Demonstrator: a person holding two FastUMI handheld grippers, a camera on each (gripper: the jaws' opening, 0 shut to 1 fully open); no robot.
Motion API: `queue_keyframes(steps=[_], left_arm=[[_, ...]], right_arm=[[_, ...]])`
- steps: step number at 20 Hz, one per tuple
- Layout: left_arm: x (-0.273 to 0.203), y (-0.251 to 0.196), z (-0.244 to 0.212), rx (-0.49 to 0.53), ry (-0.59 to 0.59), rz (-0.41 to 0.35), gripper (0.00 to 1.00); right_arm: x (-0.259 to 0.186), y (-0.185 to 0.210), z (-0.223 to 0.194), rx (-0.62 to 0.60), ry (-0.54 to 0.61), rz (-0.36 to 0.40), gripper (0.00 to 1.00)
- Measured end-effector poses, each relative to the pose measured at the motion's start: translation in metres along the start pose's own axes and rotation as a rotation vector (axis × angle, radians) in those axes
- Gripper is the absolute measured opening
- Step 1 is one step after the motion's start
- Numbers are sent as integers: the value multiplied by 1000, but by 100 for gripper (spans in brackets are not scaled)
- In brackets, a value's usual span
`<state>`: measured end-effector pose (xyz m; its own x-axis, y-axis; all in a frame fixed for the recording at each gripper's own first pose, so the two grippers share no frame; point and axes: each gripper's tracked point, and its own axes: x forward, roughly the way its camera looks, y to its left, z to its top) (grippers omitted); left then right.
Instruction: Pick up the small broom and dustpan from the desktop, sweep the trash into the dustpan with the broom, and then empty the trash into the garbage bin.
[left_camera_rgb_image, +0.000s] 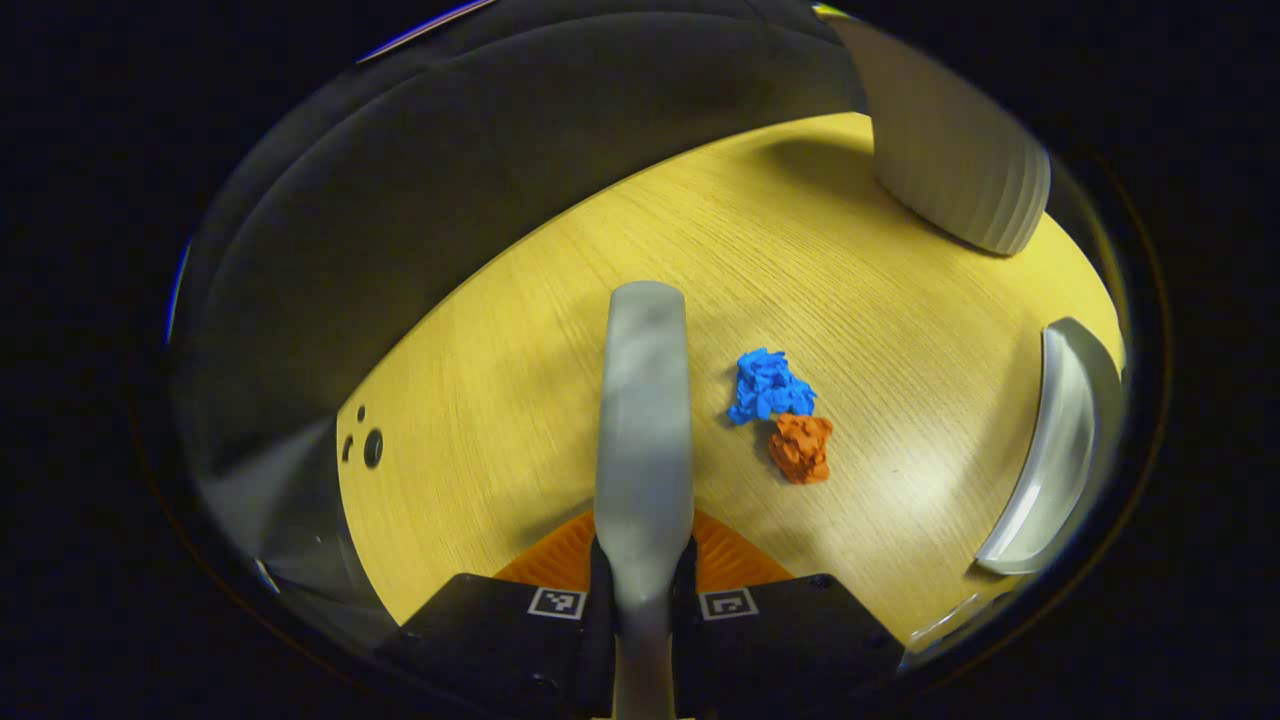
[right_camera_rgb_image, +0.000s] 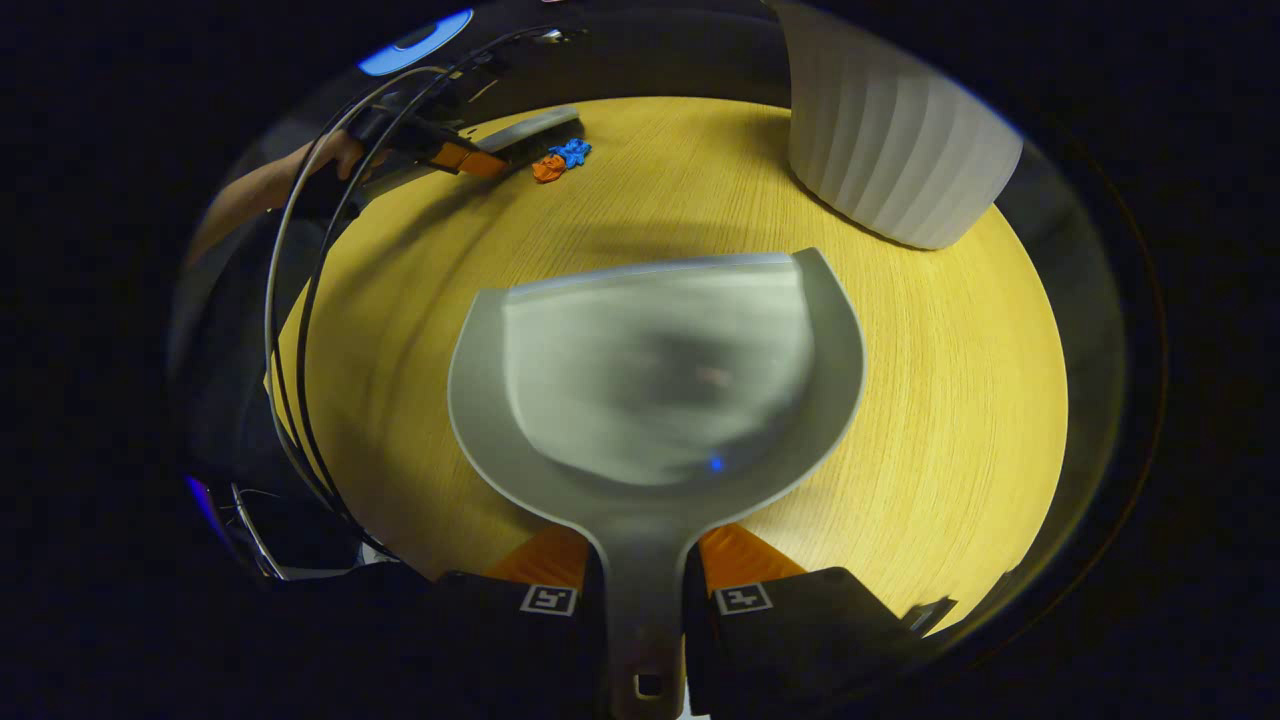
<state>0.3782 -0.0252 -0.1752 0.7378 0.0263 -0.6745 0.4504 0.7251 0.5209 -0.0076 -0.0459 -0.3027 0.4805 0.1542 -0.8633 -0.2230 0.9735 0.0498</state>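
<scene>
The left claw (left_camera_rgb_image: 642, 575) clamps the broom (left_camera_rgb_image: 643, 420); the right claw (right_camera_rgb_image: 645, 590) clamps the dustpan (right_camera_rgb_image: 655, 380) above the worktop (right_camera_rgb_image: 950, 380).

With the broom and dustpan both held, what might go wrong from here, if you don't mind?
1. The dustpan sits far from the blue scrap and orange scrap, so a sweep could scatter them across the desktop.
2. The light crumpled scraps may roll past the pan's sides.
3. The ribbed garbage bin stands close; a swinging pan could knock it.
</scene>
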Motion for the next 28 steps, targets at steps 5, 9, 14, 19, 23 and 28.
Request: queue_keyframes(steps=[5,9,14,19,23,28], left_arm=[[3,-20,15,69,-32,-95,27],[-14,-66,13,71,-35,-244,27],[-50,-144,2,100,-24,-502,27],[-80,-207,-2,138,-11,-644,26],[-112,-241,-8,53,16,-747,27],[-141,-250,-28,-96,28,-784,27]], right_arm=[[0,-1,0,2,-1,2,35],[1,0,-1,-3,2,1,31],[1,1,-3,-20,7,8,31],[2,0,-7,-34,2,17,35],[1,-1,-4,-20,-17,22,35],[13,-21,8,8,-27,20,35]])
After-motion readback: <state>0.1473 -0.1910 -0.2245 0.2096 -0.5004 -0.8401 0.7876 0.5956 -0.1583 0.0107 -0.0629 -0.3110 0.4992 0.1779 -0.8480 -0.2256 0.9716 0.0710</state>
